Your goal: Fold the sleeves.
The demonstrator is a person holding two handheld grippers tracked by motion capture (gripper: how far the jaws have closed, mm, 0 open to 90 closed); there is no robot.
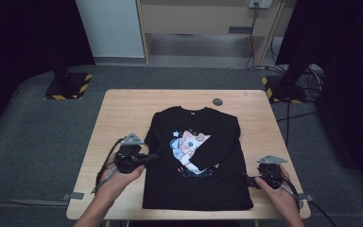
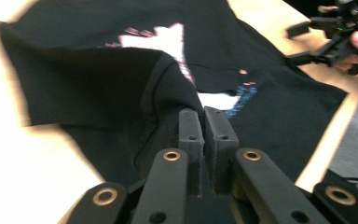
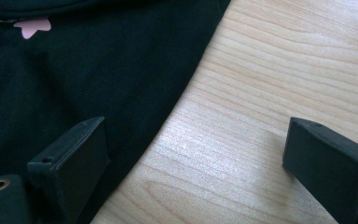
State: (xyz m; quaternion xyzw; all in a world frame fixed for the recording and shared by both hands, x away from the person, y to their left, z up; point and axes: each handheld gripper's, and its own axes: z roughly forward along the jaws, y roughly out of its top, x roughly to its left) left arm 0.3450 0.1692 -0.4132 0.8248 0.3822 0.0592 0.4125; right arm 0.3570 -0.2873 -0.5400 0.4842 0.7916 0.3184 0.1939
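On the middle of the wooden bench point(image 1: 123, 113) lies a black long-sleeved shirt point(image 1: 198, 184), front side up, with a cartoon cat print point(image 1: 190, 144) on the chest. One sleeve point(image 1: 220, 149) is folded across the body, so it covers a part of the print; the small lettering below the cat is too small to read in the high view. The other sleeve is pulled away from the cloth near the shirt's left edge, and its end cannot be made out there because the left tongs point(image 1: 152, 156) stand in front of it.

From the left gripper view, the left tongs point(image 2: 204, 122) are pressed together on a fold of the black cloth, which rises up from the bench like a small tent. The cloth is blurred and very dark, so I cannot tell if it is the cuff or another part of the sleeve. The print is overexposed in that view and shows as white patches. Farther away, at the upper right corner, the other gripper and some fingers are partly cut off by the frame.

The right tongs point(image 3: 193, 161) are spread wide. One jaw is over the shirt's hem side, the other over bare wood, and the edge of the cloth runs between them; whether the lower jaw touches the cloth I cannot tell. In the high view the right tongs point(image 1: 247, 180) sit at the lower right corner of the shirt.

A small dark round object point(image 1: 217, 101) lies on the bench beyond the collar, too small to identify.
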